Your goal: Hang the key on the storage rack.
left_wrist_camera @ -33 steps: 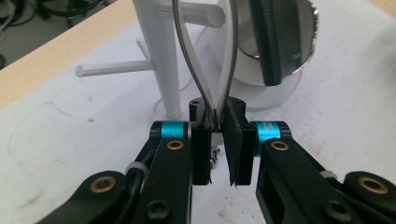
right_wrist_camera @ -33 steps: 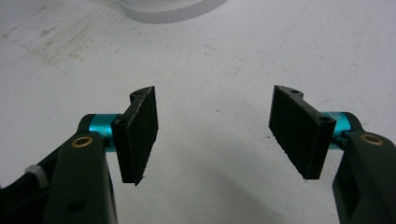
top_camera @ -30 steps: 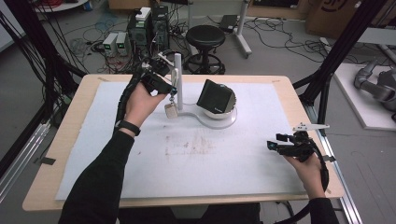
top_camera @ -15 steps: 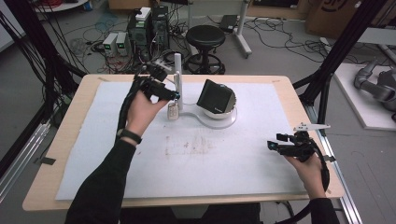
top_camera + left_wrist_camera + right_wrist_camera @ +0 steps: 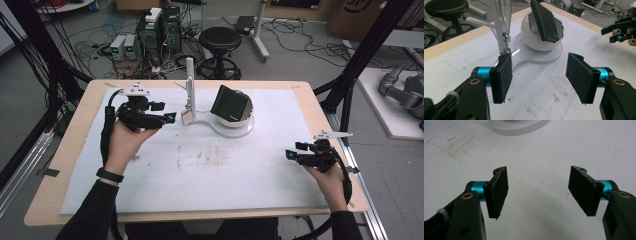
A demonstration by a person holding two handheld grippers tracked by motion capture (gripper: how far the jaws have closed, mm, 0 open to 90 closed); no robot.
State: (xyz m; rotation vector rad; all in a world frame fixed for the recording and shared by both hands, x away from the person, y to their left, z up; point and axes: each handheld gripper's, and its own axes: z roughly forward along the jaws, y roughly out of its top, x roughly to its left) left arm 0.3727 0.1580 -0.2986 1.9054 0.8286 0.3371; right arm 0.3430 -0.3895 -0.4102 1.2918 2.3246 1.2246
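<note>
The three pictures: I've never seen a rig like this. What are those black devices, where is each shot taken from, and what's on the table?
A person sits at a table and holds a hand-operated gripper in each hand; there is no robot arm. The high view looks down from above: the left gripper is at its left, the right gripper at its right. The other two pictures come from cameras riding on the grippers, looking along their black jaws. On the white mat stands a white stand with an upright post. A small tag hangs from the post, and the stand's white bowl holds a dark pouch. Both grippers are open and hold nothing. The left one's jaws have just been opening, with nothing between them.
</note>
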